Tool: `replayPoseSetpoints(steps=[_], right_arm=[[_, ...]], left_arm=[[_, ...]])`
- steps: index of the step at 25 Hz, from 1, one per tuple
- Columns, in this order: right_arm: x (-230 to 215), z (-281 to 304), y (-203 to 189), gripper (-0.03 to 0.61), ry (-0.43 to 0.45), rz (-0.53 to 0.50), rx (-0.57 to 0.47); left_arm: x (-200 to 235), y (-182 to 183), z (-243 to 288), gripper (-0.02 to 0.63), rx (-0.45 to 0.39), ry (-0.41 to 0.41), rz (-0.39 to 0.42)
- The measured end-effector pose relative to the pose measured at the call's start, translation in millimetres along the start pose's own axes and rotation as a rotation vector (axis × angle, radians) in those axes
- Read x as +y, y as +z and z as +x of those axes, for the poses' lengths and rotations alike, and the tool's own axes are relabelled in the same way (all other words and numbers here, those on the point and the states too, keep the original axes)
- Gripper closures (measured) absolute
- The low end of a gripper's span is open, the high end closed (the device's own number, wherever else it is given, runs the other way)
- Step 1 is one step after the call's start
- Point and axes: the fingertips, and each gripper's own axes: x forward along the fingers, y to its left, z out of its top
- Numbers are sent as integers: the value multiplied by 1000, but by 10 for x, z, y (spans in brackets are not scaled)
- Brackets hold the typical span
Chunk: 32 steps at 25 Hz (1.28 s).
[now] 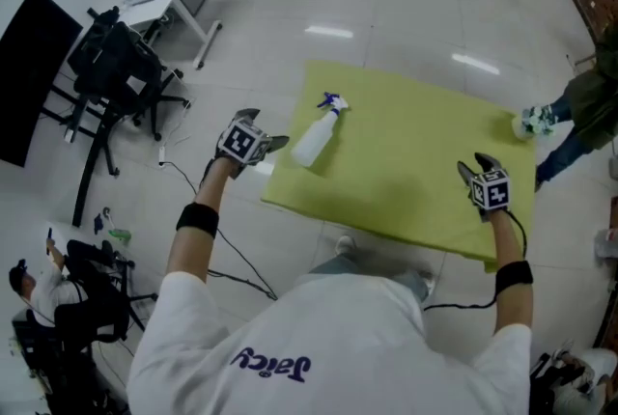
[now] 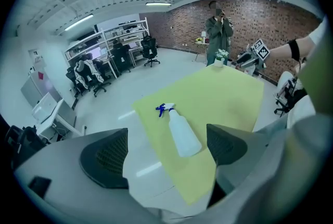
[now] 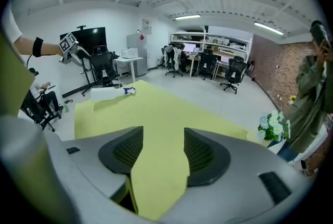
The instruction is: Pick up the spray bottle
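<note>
The white plastic spray bottle with a blue trigger (image 1: 314,139) lies untouched on the yellow-green counter (image 1: 415,177) left of centre, while the left gripper (image 1: 263,135) and right gripper (image 1: 474,166) are empty, fingers apart.

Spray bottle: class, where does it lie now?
In the head view the spray bottle lies on its side near the left edge of the yellow-green table, just ahead of the left gripper, blue nozzle pointing away from the person.
</note>
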Motion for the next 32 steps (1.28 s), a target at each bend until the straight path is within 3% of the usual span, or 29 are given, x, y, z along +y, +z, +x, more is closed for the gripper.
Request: replayPoseSetpoints(steps=[4,15,19,26,32], right_arm=[[294,-29,195,321,9,31,-61],[457,164,211,321,107,-29,-29],[454,243,251,321,139,-50,-23],[450,323,227,321,175,-58,-16],[359,370,125,321,176,-48,0]], left_arm=[[45,24,31,133,-24,-44,-18],[-133,163,180,133,-46,-55,-80],[-213,187,218,133,-30,-69,-107],[-309,292,261,133,-15,-131,-224],[-330,313,470,133,65,-213,-290]])
